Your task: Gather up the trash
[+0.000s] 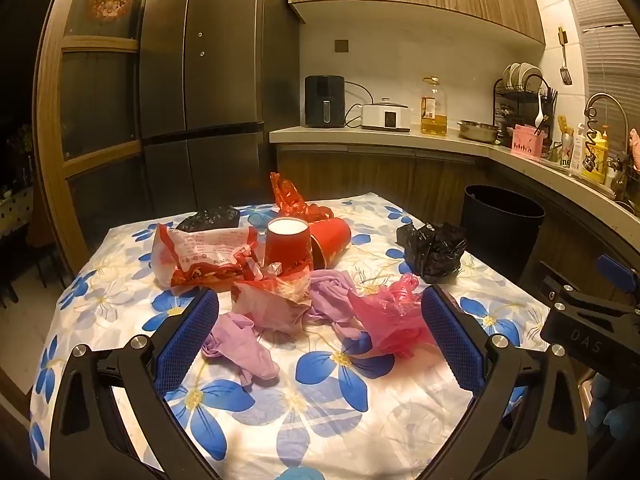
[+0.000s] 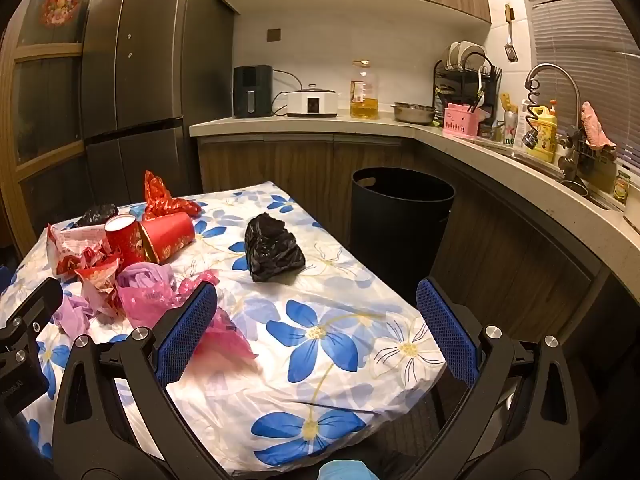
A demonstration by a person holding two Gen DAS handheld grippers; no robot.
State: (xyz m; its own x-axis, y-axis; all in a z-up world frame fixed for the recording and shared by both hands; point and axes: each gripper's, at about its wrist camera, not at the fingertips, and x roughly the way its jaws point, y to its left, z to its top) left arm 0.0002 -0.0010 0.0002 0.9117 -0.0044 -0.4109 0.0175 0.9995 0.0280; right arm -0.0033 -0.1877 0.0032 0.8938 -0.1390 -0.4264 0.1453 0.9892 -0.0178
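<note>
Left gripper (image 1: 318, 330): jaws spread wide, nothing clamped between the blue pads (image 1: 188, 336). It hangs over the near part of the table (image 1: 280, 420), which is covered in a blue-flowered cloth. Crumpled purple gloves (image 1: 240, 344) and a pink plastic bag (image 1: 390, 320) lie on the cloth in the span between the fingers; whether the pads touch either cannot be told.

Right gripper (image 2: 316, 330): jaws likewise wide apart and holding nothing. It sits at the near right corner of the table, its right finger past the table edge. The pink plastic bag lies just beside its left pad (image 2: 186, 336); contact cannot be confirmed.

Trash on the table: beyond the gloves, a torn red-and-white wrapper (image 1: 204, 256) lies at left. An upright red paper cup (image 1: 288, 244) stands mid-table, with a second red cup (image 1: 332, 242) tipped on its side just to its right. A crinkled red bag (image 1: 292, 196) sits at the far edge, and a black bag (image 1: 210, 218) lies far left. Another crumpled black bag (image 2: 272, 250) rests apart from the pile, toward the right side of the table.

A black bin (image 2: 400, 220) stands on the floor off the table's far right side, near the kitchen cabinets.
</note>
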